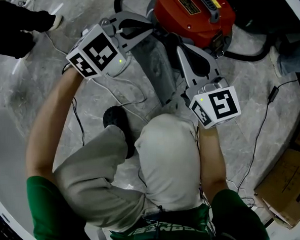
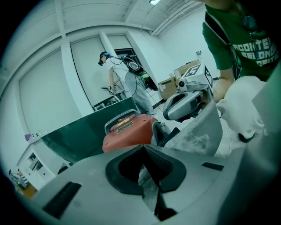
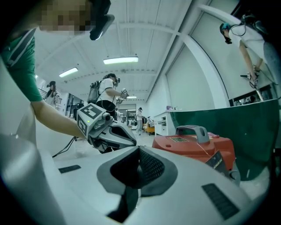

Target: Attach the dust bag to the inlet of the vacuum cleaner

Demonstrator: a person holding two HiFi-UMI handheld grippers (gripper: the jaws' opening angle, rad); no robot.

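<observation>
The red vacuum cleaner sits on the floor at the top of the head view. Just below it a grey dust bag hangs between my two grippers. My left gripper is shut on the bag's upper left edge; in the left gripper view a thin grey sheet of the bag shows between the pads. My right gripper is shut at the bag's upper right edge, with only a pale sliver between its pads. The vacuum lies right of those jaws. Its inlet is hidden behind the bag.
A black hose curls right of the vacuum. Thin cables trail over the grey floor. A cardboard box lies at the right edge. The holder's bent knee and black shoe are right under the grippers. Another person's dark legs stand top left.
</observation>
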